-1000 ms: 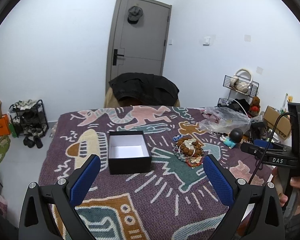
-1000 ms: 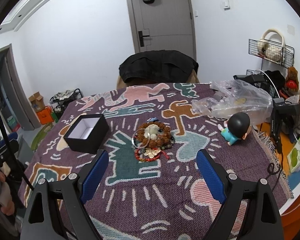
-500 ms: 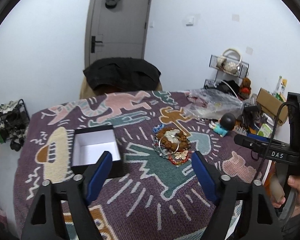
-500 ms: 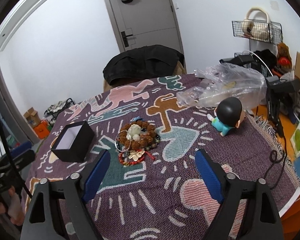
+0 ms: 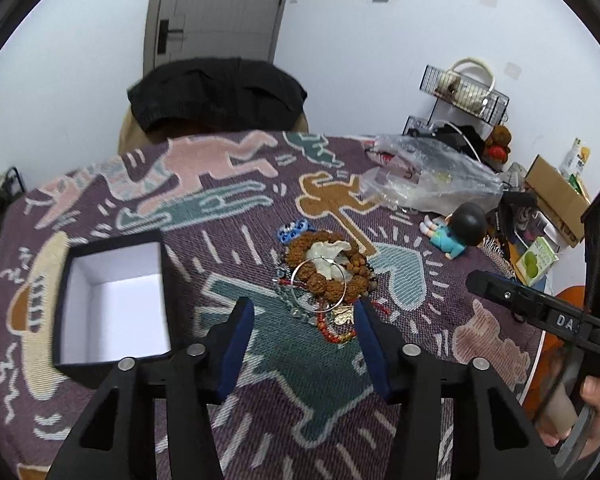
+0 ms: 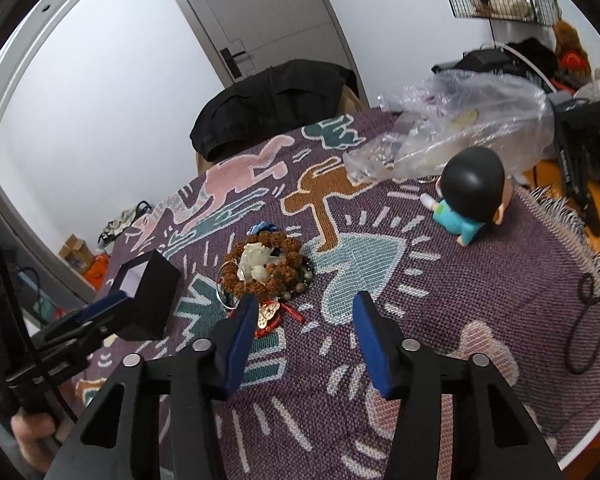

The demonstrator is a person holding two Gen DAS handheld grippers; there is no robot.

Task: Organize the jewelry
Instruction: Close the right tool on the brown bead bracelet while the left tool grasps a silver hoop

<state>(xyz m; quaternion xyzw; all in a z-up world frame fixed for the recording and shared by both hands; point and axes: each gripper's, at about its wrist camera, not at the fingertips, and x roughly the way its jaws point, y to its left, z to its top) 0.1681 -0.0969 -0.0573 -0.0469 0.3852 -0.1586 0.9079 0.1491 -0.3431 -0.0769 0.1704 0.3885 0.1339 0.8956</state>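
- A black box point(image 5: 112, 304) with a white inside sits open and empty at the left of the patterned cloth point(image 5: 228, 184).
- Just beside it, towards the middle, lies the jewelry pile point(image 5: 324, 276): a brown bead bracelet, a thin metal hoop, red beads and a gold charm.
- Both views show the pile larger and nearer than a second ago, so the pickup looks about to begin; nothing is in the box yet.
- The left gripper point(image 5: 304, 320) tilts down at the pile's near edge. Its jaws have just been closing to a medium gap, with nothing between them.
- The right gripper point(image 6: 304, 316) tilts down just right of the pile, jaws likewise narrowing and empty.
- A toy figure point(image 6: 472, 204) lies at the far right.
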